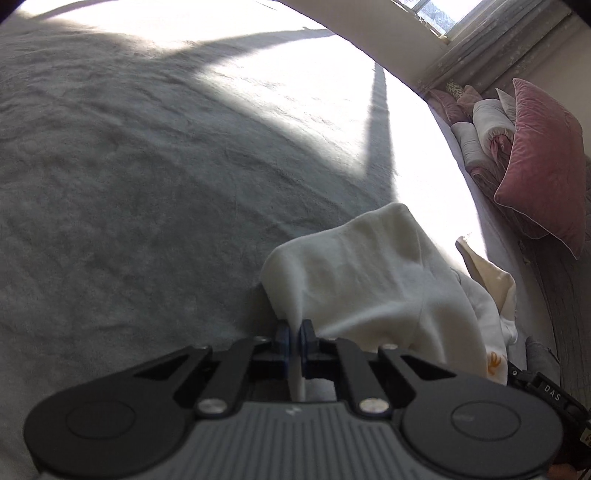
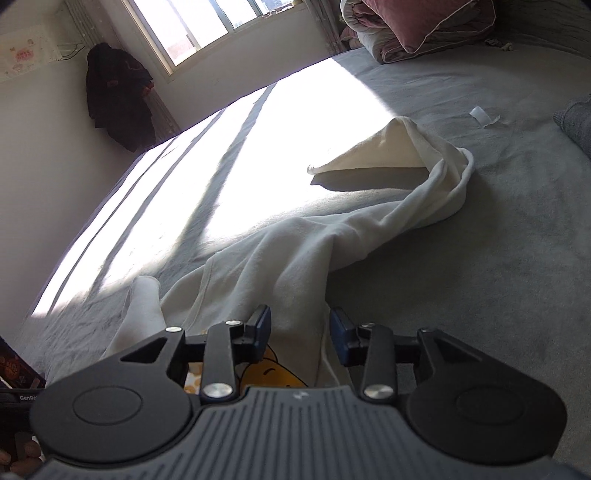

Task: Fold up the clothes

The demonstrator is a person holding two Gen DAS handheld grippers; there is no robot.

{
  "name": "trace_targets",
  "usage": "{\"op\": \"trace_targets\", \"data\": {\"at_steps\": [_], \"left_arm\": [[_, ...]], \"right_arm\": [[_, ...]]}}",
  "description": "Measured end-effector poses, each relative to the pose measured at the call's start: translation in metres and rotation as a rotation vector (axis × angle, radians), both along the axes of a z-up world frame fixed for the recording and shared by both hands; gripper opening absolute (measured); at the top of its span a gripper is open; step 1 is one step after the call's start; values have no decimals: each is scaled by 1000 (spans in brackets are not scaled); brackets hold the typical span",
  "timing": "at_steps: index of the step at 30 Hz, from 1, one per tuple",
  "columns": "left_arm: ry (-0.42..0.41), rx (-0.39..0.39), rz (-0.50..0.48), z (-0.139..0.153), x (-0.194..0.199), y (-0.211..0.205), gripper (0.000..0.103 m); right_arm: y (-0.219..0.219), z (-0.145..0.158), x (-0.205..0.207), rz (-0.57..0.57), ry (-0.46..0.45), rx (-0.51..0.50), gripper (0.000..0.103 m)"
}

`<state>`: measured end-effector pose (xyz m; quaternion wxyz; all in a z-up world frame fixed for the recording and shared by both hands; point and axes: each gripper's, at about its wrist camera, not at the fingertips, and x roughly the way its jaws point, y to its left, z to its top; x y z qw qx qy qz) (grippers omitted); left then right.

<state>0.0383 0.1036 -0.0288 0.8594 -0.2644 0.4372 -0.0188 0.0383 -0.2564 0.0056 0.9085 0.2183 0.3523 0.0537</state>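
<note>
A cream-white garment (image 2: 295,254) with a yellow cartoon print lies crumpled on the grey bedspread (image 2: 461,277). One long part of it runs off to the upper right and ends in a raised pointed fold. In the left wrist view my left gripper (image 1: 294,338) is shut on an edge of the white garment (image 1: 365,280), and the cloth hangs between its blue pads. My right gripper (image 2: 299,332) stands open just above the garment near the print. White cloth shows in the gap between its fingers, but the pads do not press on it.
Pink and white pillows and rolled bedding (image 1: 528,155) are piled at the head of the bed, under a window (image 2: 207,26). A dark coat (image 2: 118,92) hangs on the wall. A small white scrap (image 2: 482,116) lies on the bedspread. Bright sunlight covers the middle of the bed.
</note>
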Motion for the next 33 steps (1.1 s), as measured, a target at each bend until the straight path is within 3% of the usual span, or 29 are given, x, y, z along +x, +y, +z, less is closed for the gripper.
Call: {"op": "trace_targets", "data": {"at_steps": [7,10,13,17,19,25,26,27,28,30,33], "left_arm": [[-137,216,0,50,2,-27,4],[-206,269,0,77,3,-36,4],[-243,289,-18,95,4,-45,4],[-235,301,-10,93,4,-49,4],[-224,308,-1,87,3,-48,4],[-197,296,9,79,1,-41,4],[-196,293,10,79,1,-40,4],[-196,291,12,80,0,-40,4],[-196,291,12,80,0,-39,4],[-210,300,9,86,-1,-39,4],[-244,339,12,98,-2,-38,4]], "right_arm": [[-6,7,-6,29,-34,-40,40],[-9,9,-11,35,-45,-38,40],[-12,9,-12,42,-44,-18,40],[-7,9,-12,125,-44,85,41],[-1,8,-12,178,-34,139,49],[24,-2,-11,237,24,129,51],[26,-3,-10,236,22,123,49],[28,-3,-10,235,19,117,38],[29,-2,-9,231,13,110,16],[28,1,-9,206,-4,93,8],[19,14,-13,146,-88,61,7]]}}
